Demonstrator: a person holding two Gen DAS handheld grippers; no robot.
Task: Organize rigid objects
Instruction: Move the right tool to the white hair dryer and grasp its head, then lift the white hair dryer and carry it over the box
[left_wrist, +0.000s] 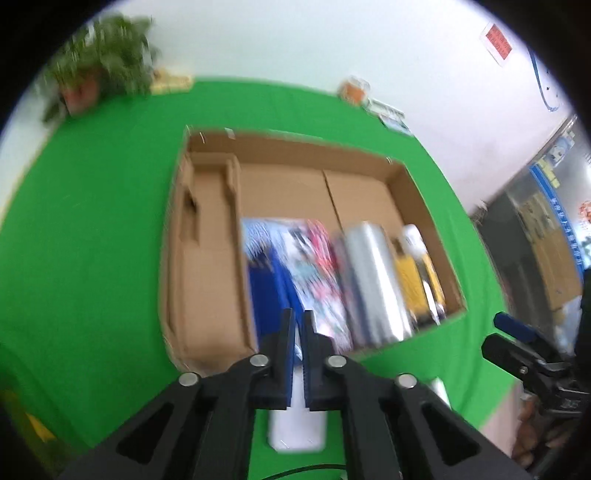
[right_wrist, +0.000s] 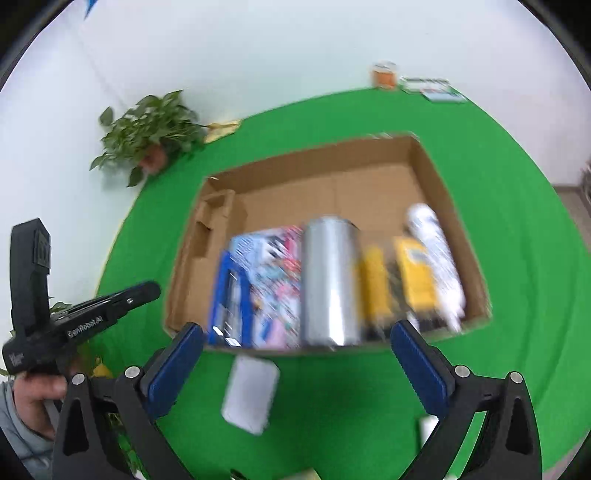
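An open cardboard box (left_wrist: 207, 258) (right_wrist: 436, 173) lies on the green cloth. Along its near side lie a blue packet (left_wrist: 267, 291) (right_wrist: 227, 299), a colourful packet (left_wrist: 317, 266) (right_wrist: 277, 280), a silver cylinder (left_wrist: 373, 280) (right_wrist: 330, 280), yellow items (left_wrist: 412, 280) (right_wrist: 413, 280) and a white bottle (left_wrist: 413, 236) (right_wrist: 436, 254). My left gripper (left_wrist: 299, 314) hovers over the box's near edge, shut with nothing in it. A flat white object (left_wrist: 297, 428) (right_wrist: 251, 393) rests on the cloth in front of the box. My right gripper (right_wrist: 297, 330) stands wide open above it, holding nothing.
A potted plant (left_wrist: 99, 70) (right_wrist: 151, 129) stands at the cloth's far left. An orange container (right_wrist: 384, 75) and some flat packets (right_wrist: 432, 88) sit at the far edge. A small white item (right_wrist: 428, 424) lies near right. A hand (right_wrist: 37, 395) holds the left gripper's handle.
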